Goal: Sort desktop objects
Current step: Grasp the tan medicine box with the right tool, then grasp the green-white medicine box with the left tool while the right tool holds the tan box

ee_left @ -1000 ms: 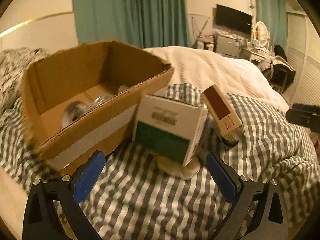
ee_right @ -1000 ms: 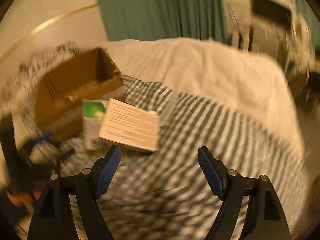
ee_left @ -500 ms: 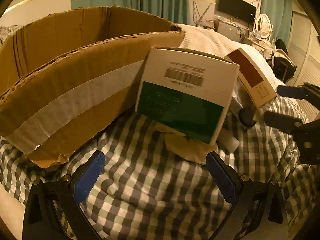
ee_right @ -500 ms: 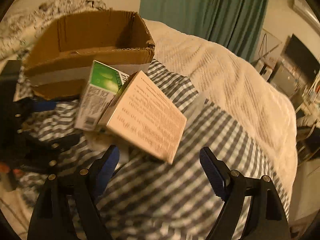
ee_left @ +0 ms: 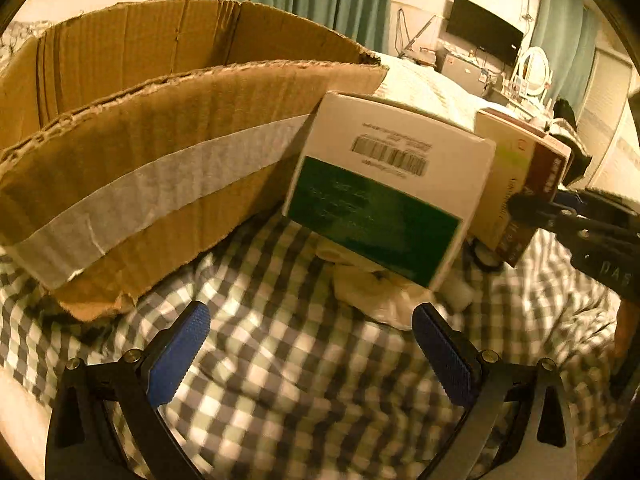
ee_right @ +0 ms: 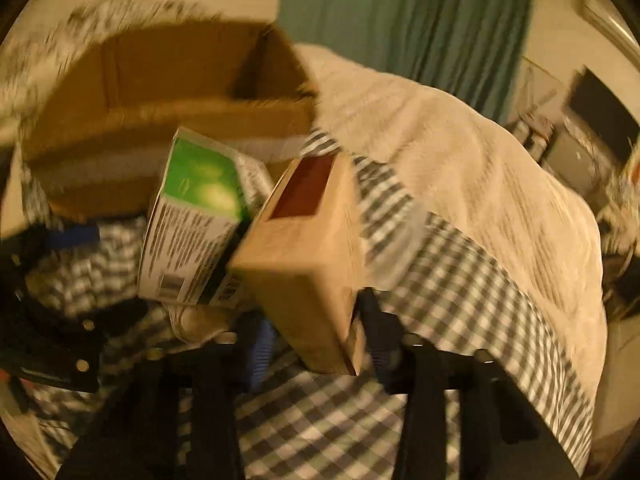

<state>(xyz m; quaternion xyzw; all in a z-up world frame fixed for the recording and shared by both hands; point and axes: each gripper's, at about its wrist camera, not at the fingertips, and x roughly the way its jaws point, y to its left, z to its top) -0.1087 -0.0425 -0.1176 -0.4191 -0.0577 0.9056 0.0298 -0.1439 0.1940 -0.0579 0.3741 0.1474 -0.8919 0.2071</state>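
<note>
Leaning against the green-and-white printed carton (ee_left: pixel 384 196), which is propped on the open brown cardboard box (ee_left: pixel 168 148), the tan carton with a maroon panel (ee_right: pixel 308 256) is clamped by the right tongs (ee_right: pixel 316 344), apparently for lifting into that box. The left tongs (ee_left: pixel 308 352) are held wide apart and empty above the checked bedspread (ee_left: pixel 288 380), near the green carton, probably ready to take it.

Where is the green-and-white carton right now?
In the left wrist view the green-and-white carton stands tilted on the checked bedspread, ahead of the open left hand-held gripper, between the cardboard box on its left and the tan-and-maroon carton on its right.
</note>
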